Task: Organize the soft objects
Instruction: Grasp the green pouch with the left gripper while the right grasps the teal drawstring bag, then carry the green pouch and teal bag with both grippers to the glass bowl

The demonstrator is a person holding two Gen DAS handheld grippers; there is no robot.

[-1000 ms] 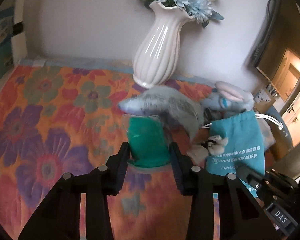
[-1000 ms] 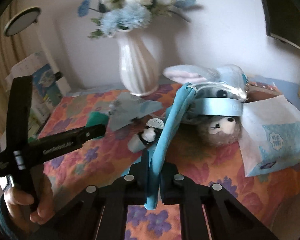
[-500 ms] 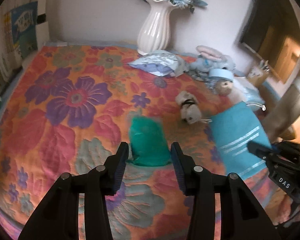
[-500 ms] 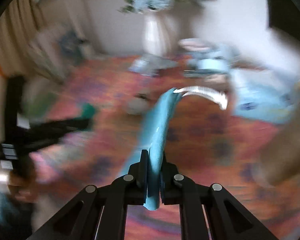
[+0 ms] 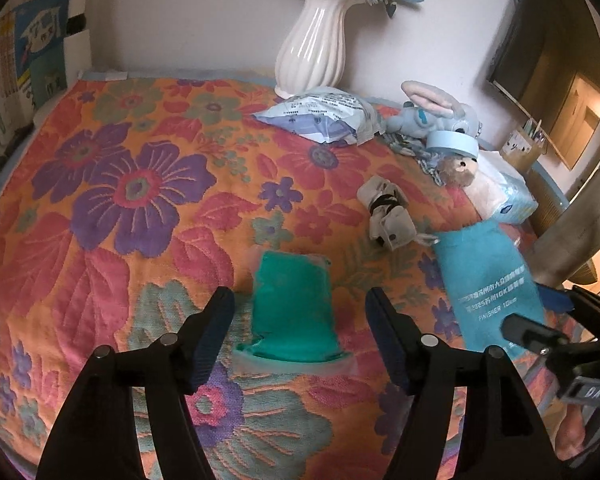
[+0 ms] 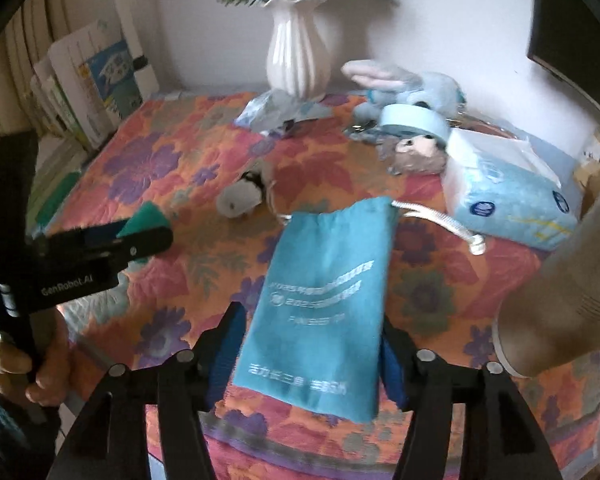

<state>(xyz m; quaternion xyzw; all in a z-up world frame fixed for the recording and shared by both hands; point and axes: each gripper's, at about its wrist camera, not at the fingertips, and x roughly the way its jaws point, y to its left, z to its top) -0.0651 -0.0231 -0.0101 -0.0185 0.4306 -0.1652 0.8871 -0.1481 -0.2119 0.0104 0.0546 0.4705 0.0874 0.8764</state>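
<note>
Left gripper (image 5: 300,316): we had just opened it, green packet (image 5: 294,312) lying loose between.
Right gripper (image 6: 310,344): we had just opened it, teal pouch (image 6: 324,280) released.

Left wrist view looks forward and steeply down along its own fingers from the near edge of the floral cloth (image 5: 112,184), close over the green pack (image 5: 294,304), facing the wall and vase (image 5: 314,40). Right wrist view sits just to its right at the same edge, same facing, close over the teal bag (image 6: 324,304). Shared: cloth, vase, teal bag (image 5: 490,284), plush toys (image 5: 440,116), tissue pack (image 6: 504,196); each view catches the other gripper at its side edge.
</note>
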